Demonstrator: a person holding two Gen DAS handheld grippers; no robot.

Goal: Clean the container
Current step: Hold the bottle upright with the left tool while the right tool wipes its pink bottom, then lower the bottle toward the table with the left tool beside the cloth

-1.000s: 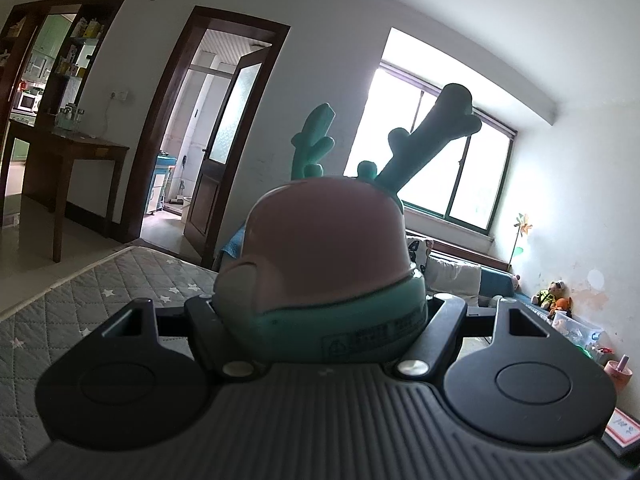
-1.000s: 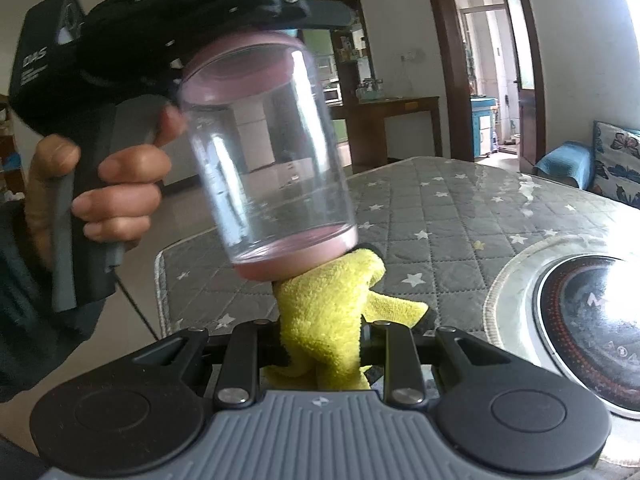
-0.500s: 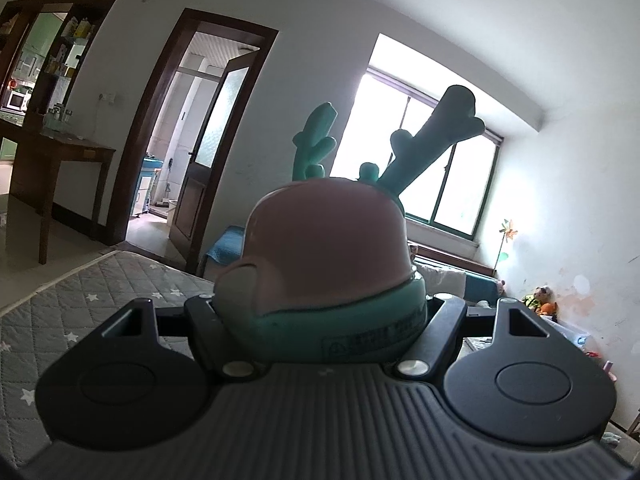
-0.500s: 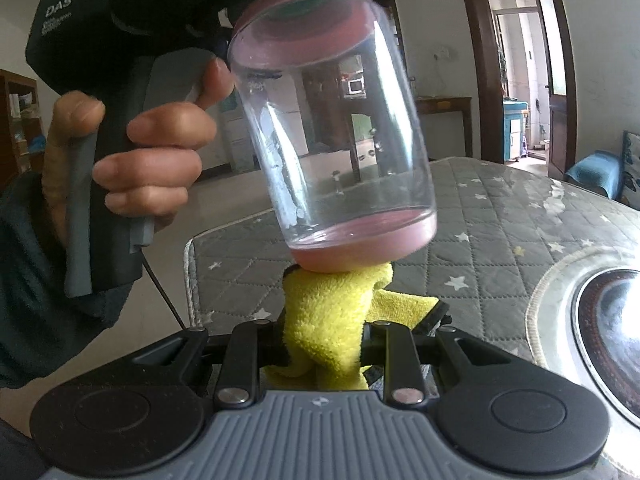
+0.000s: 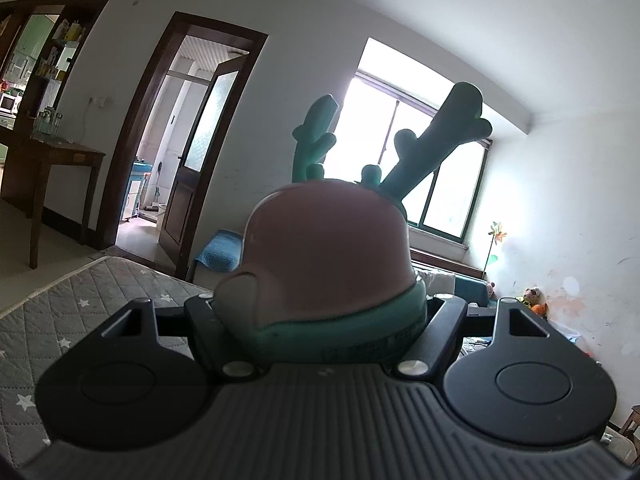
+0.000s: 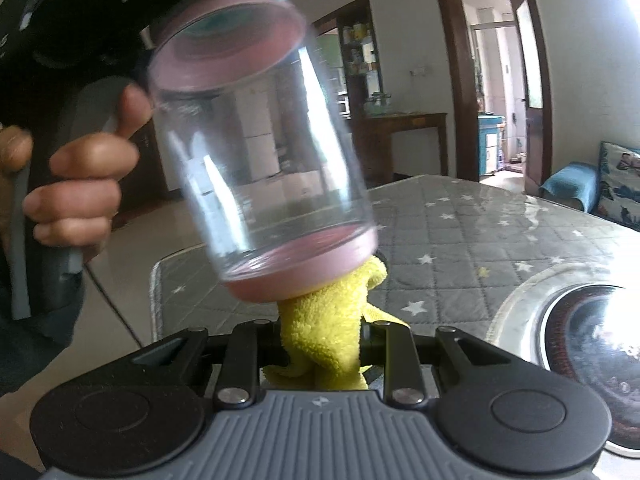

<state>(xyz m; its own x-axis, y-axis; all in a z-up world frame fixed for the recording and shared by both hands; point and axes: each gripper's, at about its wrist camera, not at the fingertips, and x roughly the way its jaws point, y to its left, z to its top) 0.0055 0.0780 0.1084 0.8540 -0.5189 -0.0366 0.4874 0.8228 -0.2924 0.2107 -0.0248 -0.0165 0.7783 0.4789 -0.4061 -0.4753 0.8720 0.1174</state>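
Left claw [image 5: 320, 320] is clamped on the container's lid [image 5: 328, 248], a pink dome with teal antlers [image 5: 436, 140] standing up in front of the bright window [image 5: 404, 128]. From the right wrist view your left hand [image 6: 76, 196] wraps the grey handle, fingers curled and thumb forward. It holds the container [image 6: 256, 152] in the air, tilted, with the pink base toward the right camera and the lid end up and away.

Right claw [image 6: 320, 340] is pinching a yellow cloth [image 6: 324, 328]. The bunched top of the cloth touches the underside edge of the pink base [image 6: 304, 276].

The container's clear wall is blurred, so you can't judge its surface.

Edges: the quilted grey star-print worktop [image 6: 460, 232] lies below and beyond the cloth. Its near-left corner sits just under the container, with bare floor past it. A round glass-rimmed dark plate [image 6: 592, 352] sits low at the right of the worktop, apart from the cloth. You have open worktop between the two. Doorway [image 6: 496, 80] and wooden side table [image 6: 400, 136] are far back.
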